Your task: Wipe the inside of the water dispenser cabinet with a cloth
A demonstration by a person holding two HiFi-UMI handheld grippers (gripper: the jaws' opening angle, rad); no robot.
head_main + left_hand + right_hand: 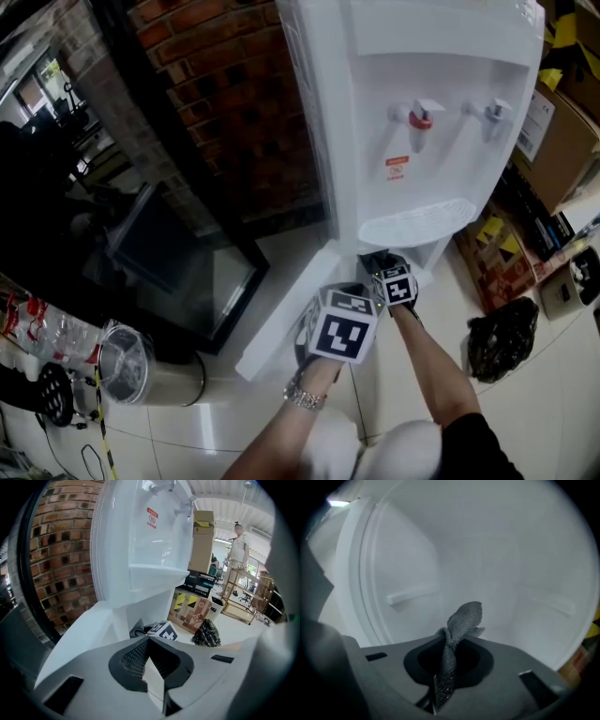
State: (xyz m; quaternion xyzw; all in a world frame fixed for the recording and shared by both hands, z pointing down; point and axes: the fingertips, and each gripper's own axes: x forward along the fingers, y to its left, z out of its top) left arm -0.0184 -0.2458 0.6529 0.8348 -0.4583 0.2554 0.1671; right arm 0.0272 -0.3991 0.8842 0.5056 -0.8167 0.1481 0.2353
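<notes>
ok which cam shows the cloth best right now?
Right gripper view: the grey cloth is centred, pinched in the right hand-held gripper, tuft poking out against the white cabinet wall. Head view hides it behind the marker cube. Left gripper view shows only a dark scrap, possibly the cloth.

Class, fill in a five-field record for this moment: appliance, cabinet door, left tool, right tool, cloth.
appliance: white water dispenser, with a red tap and a blue tap on its front
cabinet door: swung open, at the bottom of the appliance
left tool: outside the cabinet beside the open door, jaws together
right tool: inside the cabinet, jaws shut on the cloth
cloth: grey mesh, a bunched tuft sticking out past the jaws toward the white inner wall; cannot tell if it touches the wall
</notes>
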